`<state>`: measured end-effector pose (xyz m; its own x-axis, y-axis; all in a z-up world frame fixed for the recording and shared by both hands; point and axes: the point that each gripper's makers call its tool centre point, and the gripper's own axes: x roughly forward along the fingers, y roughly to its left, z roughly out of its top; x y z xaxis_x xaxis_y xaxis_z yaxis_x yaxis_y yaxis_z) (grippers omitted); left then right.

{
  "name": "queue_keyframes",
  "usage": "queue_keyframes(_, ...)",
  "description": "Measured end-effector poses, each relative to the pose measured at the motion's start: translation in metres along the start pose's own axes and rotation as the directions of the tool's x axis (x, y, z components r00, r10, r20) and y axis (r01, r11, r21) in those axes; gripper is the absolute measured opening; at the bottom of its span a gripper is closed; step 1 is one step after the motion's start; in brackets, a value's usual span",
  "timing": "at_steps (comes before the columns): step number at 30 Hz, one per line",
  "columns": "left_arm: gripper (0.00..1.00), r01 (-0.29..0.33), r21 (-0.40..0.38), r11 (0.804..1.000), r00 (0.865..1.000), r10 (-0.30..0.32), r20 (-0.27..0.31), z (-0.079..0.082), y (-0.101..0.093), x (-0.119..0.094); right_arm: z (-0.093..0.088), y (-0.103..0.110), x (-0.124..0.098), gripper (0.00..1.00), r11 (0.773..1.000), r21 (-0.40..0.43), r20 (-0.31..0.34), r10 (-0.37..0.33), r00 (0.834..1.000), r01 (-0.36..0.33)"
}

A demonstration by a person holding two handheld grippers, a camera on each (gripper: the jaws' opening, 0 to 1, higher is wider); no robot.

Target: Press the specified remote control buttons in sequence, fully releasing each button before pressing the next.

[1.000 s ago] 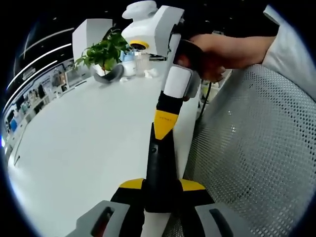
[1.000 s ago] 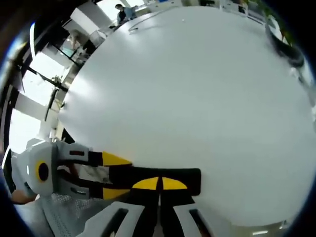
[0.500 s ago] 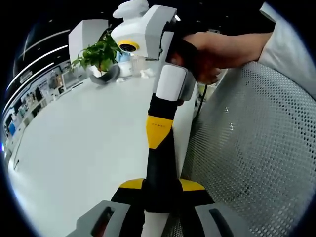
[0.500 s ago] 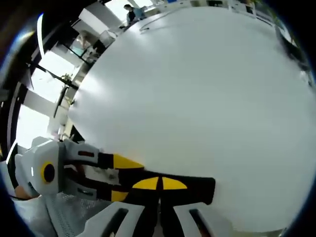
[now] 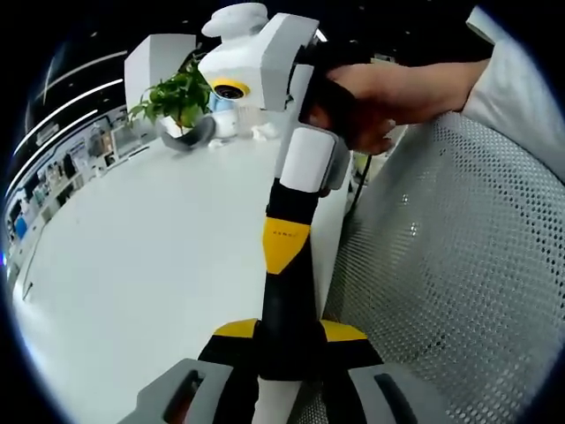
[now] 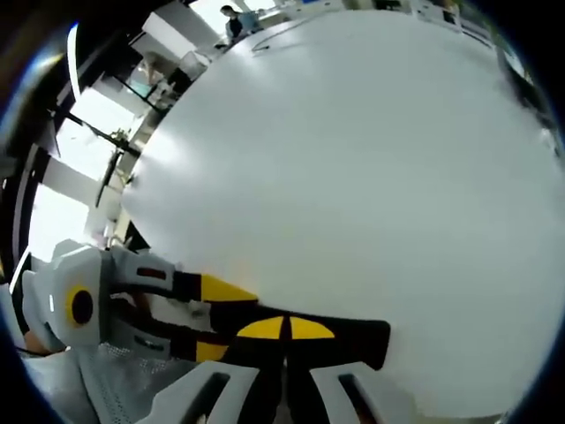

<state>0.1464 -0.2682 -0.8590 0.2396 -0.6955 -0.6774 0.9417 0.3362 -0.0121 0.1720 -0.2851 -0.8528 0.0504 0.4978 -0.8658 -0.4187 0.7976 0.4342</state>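
Both views are bright and evenly lit from overhead. The white desk [image 6: 371, 177] reflects a broad soft sheen, washing out towards its far edge (almost no texture survives there). Windows [image 6: 53, 185] at the left of the right gripper view blow out to white. Fisheye bending curves every line near the edges. Distant shelves [image 5: 53, 177] are soft and smeared.
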Motion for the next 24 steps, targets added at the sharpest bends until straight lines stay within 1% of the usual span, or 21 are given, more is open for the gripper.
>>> queue_keyframes(3, 0.24, 0.0, -0.007, 1.0, 1.0, 0.0, 0.001, 0.0001, 0.0004, 0.0, 0.0006, -0.0013, 0.0019, 0.0, 1.0, 0.012, -0.053, -0.022, 0.998, 0.023)
queue_keyframes(6, 0.24, -0.002, -0.01, 1.0, 1.0, 0.002, 0.002, 0.0, 0.0003, 0.0, 0.0007, -0.0021, 0.0027, 0.0, 0.999, 0.029, -0.087, -0.033, 0.996, 0.036)
queue_keyframes(8, 0.24, -0.003, -0.013, 1.0, 1.0, 0.003, 0.003, 0.0, 0.0004, 0.0, 0.0008, -0.003, 0.0033, 0.0, 0.999, 0.04, -0.104, -0.032, 0.994, 0.037)
queue_keyframes(11, 0.24, -0.003, -0.011, 1.0, 1.0, 0.003, 0.003, 0.0001, 0.0003, 0.0, -0.0001, -0.0038, 0.0035, 0.0, 0.995, 0.096, -0.159, -0.011, 0.987, 0.026)
queue_keyframes(14, 0.25, -0.007, -0.01, 1.0, 1.0, 0.007, 0.004, 0.0001, 0.0002, 0.0, 0.0005, -0.0037, 0.0045, 0.0, 0.995, 0.094, -0.188, -0.011, 0.982, 0.029)
queue_keyframes(16, 0.25, -0.009, -0.006, 1.0, 1.0, 0.009, 0.004, 0.0, 0.0002, 0.0, -0.0009, -0.0022, 0.0033, 0.0, 0.996, 0.087, -0.188, -0.019, 0.982, 0.036)
queue_keyframes(19, 0.25, -0.009, -0.001, 1.0, 1.0, 0.009, 0.003, 0.0, 0.0003, 0.0001, -0.0021, -0.0017, 0.0017, 0.0, 0.996, 0.075, -0.164, -0.033, 0.986, 0.046)
queue_keyframes(22, 0.25, -0.011, 0.004, 1.0, 1.0, 0.011, 0.002, -0.0001, 0.0003, 0.0001, -0.0021, -0.0031, 0.0009, 0.0, 0.996, 0.089, -0.13, -0.02, 0.991, 0.032)
queue_keyframes(24, 0.25, -0.01, 0.004, 1.0, 1.0, 0.01, 0.002, -0.0001, 0.0001, 0.0, -0.0021, -0.0025, 0.0005, 0.0, 0.994, 0.102, -0.129, -0.017, 0.991, 0.03)
